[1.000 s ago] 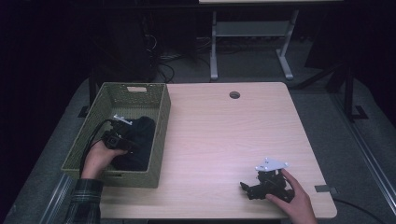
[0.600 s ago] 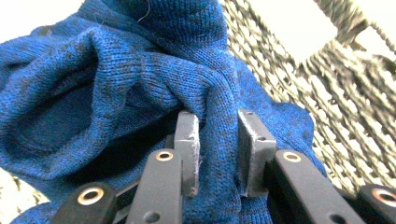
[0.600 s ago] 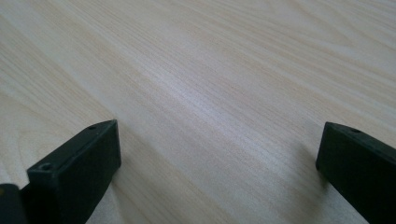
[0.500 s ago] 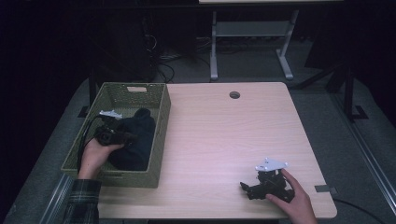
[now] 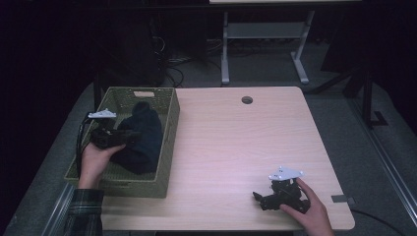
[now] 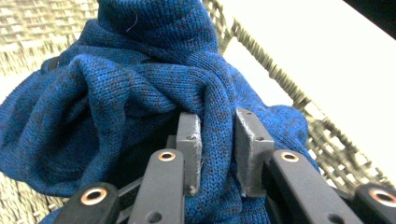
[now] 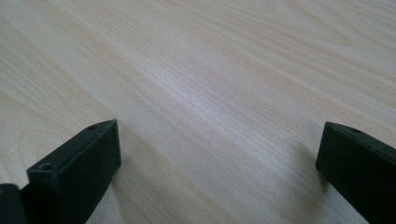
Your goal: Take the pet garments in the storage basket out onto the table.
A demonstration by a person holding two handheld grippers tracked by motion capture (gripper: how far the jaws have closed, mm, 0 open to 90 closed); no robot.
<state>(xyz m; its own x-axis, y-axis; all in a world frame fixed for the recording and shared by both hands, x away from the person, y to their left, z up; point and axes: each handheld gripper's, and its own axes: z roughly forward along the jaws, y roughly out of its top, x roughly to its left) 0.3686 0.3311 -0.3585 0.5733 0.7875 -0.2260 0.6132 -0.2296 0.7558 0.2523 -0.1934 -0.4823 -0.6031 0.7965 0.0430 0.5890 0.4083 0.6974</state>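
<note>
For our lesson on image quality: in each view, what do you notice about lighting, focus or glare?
High view: dark room, lit table, blue sweater reads nearly black. Left gripper view: knit sharp near the left gripper, basket blurred, tabletop overexposed. Right gripper view: soft sheen on the wood, right gripper open and slightly soft.

The knit garment is deep blue flecked with darker specks, and the basket holding it is olive-green woven wicker. Beside the basket, the table is pale wood with fine grain. The sleeve is dark green plaid.
</note>
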